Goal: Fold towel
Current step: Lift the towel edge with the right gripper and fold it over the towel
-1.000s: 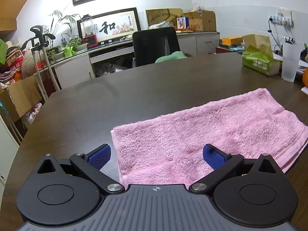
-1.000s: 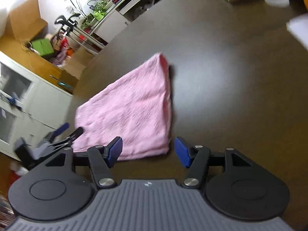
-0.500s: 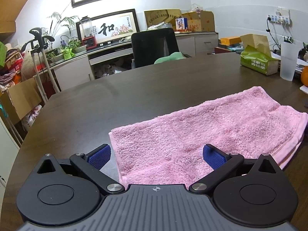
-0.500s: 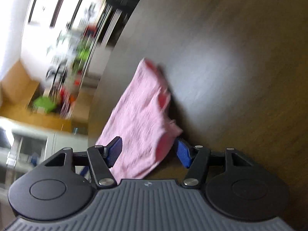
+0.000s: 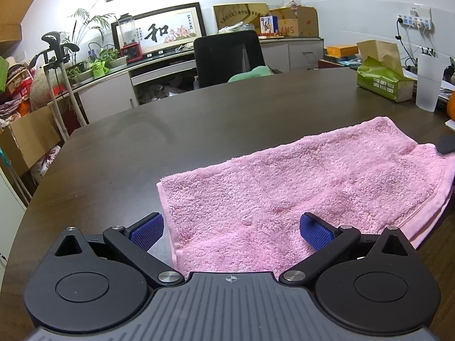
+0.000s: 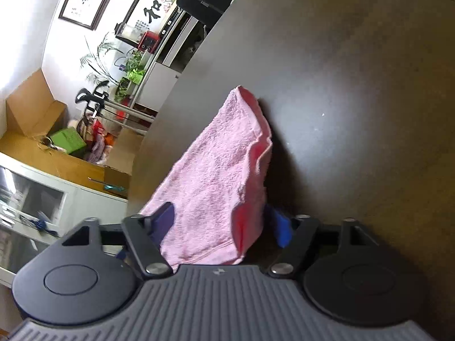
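A pink towel (image 5: 298, 187) lies on the dark brown table (image 5: 170, 130). My left gripper (image 5: 231, 231) is open, its blue pads astride the towel's near left corner. In the right wrist view the towel (image 6: 216, 176) runs between the fingers of my right gripper (image 6: 224, 227), whose jaws stand wide with its right end bunched and lifted between them. The tip of the right gripper shows at the right edge of the left wrist view (image 5: 445, 146).
A green tissue box (image 5: 384, 79), a frosted plastic cup (image 5: 429, 83) and an orange fruit (image 5: 450, 108) stand at the table's far right. A black office chair (image 5: 227, 54) is behind the table. Cabinets, plants and boxes line the walls.
My right gripper has rolled and moved onto the towel's right end, which is now bunched and raised between its fingers. The left gripper has stayed at the near left corner.
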### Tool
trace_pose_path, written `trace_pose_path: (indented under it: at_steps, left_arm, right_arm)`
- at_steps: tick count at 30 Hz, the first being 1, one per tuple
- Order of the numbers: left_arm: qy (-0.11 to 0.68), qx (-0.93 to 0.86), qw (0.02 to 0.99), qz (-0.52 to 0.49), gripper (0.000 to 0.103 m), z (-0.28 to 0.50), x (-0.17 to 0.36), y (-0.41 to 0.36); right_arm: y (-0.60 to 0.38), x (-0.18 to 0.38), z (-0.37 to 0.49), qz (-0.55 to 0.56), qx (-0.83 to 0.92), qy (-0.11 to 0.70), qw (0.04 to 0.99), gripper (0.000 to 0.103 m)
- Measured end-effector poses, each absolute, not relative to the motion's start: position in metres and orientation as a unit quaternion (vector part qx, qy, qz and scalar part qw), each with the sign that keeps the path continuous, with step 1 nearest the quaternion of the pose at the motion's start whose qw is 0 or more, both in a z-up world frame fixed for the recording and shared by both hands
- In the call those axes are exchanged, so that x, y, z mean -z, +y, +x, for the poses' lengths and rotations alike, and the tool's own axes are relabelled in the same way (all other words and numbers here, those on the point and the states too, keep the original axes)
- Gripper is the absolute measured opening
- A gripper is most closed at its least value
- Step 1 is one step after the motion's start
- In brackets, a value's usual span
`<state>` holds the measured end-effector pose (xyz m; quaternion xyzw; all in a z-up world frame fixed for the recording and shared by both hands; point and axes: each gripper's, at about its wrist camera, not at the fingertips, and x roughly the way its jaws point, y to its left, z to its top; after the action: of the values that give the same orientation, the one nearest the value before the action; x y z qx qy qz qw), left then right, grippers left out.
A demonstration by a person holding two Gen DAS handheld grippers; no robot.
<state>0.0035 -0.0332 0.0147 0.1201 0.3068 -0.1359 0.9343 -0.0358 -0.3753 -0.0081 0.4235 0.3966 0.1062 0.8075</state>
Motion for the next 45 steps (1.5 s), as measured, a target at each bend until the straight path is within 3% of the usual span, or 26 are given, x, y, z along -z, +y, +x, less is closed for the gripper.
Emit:
trace_pose_path:
  at_steps: [1, 3, 7, 23, 34, 45]
  left_arm:
    - [0.307, 0.136, 0.934, 0.12, 0.103, 0.003, -0.015, -0.033]
    - [0.308, 0.137, 0.934, 0.12, 0.103, 0.003, -0.014, -0.033]
    - [0.313, 0.134, 0.932, 0.122, 0.103, 0.004, -0.013, -0.032]
    - [0.346, 0.113, 0.926, 0.095, 0.103, 0.011, -0.014, -0.014]
    - [0.341, 0.105, 0.929, 0.094, 0.103, 0.002, -0.022, 0.0]
    - [0.327, 0.026, 0.943, 0.051, 0.103, -0.034, -0.044, 0.082]
  right_arm:
    - [-0.376, 0.009, -0.036, 0.421, -0.099, 0.395, 0.81, 0.026]
    - [-0.38, 0.01, -0.037, 0.421, -0.096, 0.389, 0.814, 0.015]
    - [-0.383, 0.009, -0.037, 0.412, -0.099, 0.373, 0.825, 0.011]
    - [-0.315, -0.067, -0.021, 0.181, -0.15, 0.321, 0.918, 0.01]
    - [-0.216, -0.094, -0.02, 0.06, -0.244, 0.33, 0.91, 0.01]
    - [-0.109, -0.086, -0.008, -0.035, -0.332, 0.377, 0.864, 0.011]
